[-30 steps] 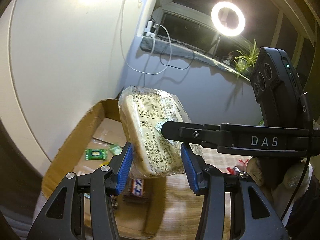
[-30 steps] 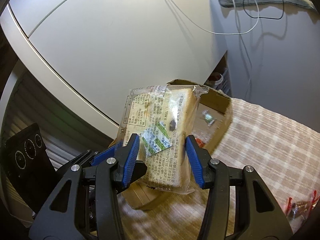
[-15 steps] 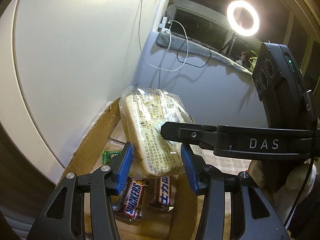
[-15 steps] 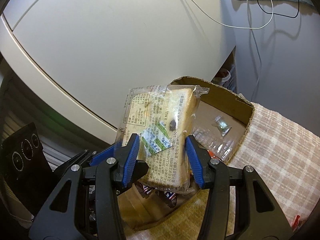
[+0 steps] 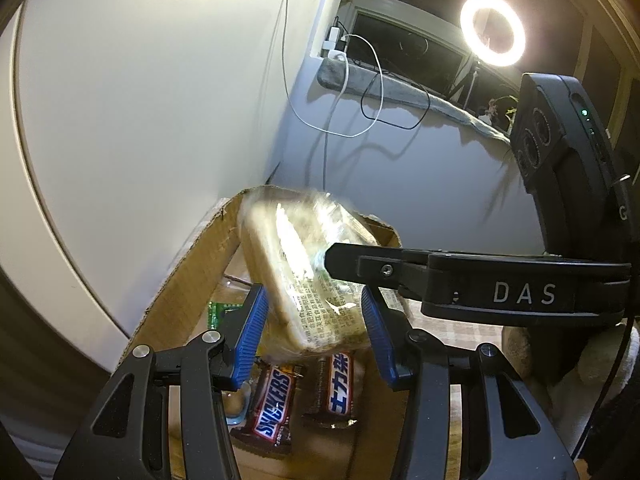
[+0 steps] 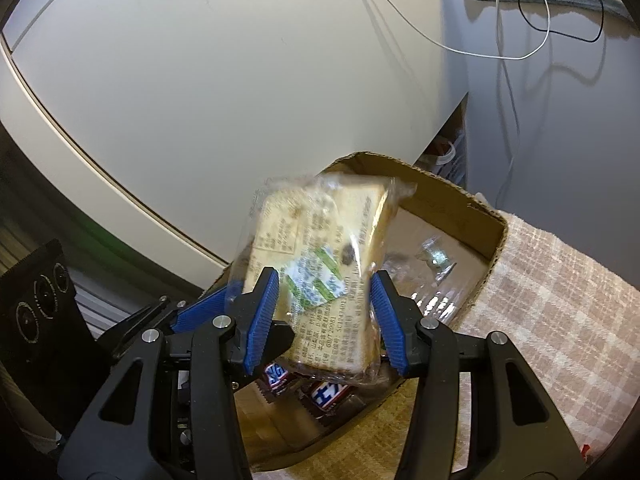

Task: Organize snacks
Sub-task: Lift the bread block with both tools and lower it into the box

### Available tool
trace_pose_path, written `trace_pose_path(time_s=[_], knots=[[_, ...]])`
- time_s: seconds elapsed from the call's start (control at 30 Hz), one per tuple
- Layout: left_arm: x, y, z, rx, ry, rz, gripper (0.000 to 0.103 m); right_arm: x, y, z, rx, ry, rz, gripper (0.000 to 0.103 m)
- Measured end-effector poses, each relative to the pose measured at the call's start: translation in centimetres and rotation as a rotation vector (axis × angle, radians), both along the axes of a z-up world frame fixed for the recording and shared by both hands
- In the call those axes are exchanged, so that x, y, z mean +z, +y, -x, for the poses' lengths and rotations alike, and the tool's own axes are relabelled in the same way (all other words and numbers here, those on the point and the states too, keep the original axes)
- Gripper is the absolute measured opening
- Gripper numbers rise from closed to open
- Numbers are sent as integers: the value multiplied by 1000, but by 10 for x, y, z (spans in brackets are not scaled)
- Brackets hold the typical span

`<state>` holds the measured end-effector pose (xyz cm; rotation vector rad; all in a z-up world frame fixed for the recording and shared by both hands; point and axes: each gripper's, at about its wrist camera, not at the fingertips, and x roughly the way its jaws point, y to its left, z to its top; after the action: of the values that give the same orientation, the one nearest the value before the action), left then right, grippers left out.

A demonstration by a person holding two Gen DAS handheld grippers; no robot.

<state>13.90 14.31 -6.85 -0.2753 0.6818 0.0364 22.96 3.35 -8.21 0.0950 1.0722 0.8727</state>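
Observation:
A packet of sliced bread [image 5: 304, 280] in a clear printed wrapper hangs tilted over an open cardboard box [image 5: 180, 276]; it looks blurred. My left gripper [image 5: 314, 328] has its blue pads on either side of the packet's lower end. A finger [image 5: 400, 270] of the right gripper lies across the packet's face. In the right wrist view my right gripper [image 6: 324, 316] is shut on the bread packet [image 6: 320, 240] over the box [image 6: 440, 192]. Two Snickers bars [image 5: 274, 404] and a green candy [image 5: 218, 312] lie inside the box.
The box stands on a checked tablecloth [image 6: 540, 320], close against a white panel [image 5: 140, 120]. A clear wrapper [image 6: 436, 258] lies in the box's far corner. Cables [image 5: 360, 92] hang down the wall behind, and a ring light [image 5: 492, 30] shines above.
Both grippers have carried the bread packet closer over the box and a little lower. The Snickers bars have come into view beneath it. The packet has tipped slightly and is now blurred.

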Motion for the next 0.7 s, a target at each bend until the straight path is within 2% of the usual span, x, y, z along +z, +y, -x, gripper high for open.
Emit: trace_pose_path(time_s=[0.2, 0.27, 0.7], knots=[[2, 2, 3, 6, -6, 1, 47, 6, -5, 2, -19, -19, 11, 56], [2, 2, 5, 7, -10, 0, 47, 8, -8, 3, -23, -25, 12, 61], [16, -9, 22, -4, -32, -15, 47, 25, -22, 10, -45, -61, 9, 61]])
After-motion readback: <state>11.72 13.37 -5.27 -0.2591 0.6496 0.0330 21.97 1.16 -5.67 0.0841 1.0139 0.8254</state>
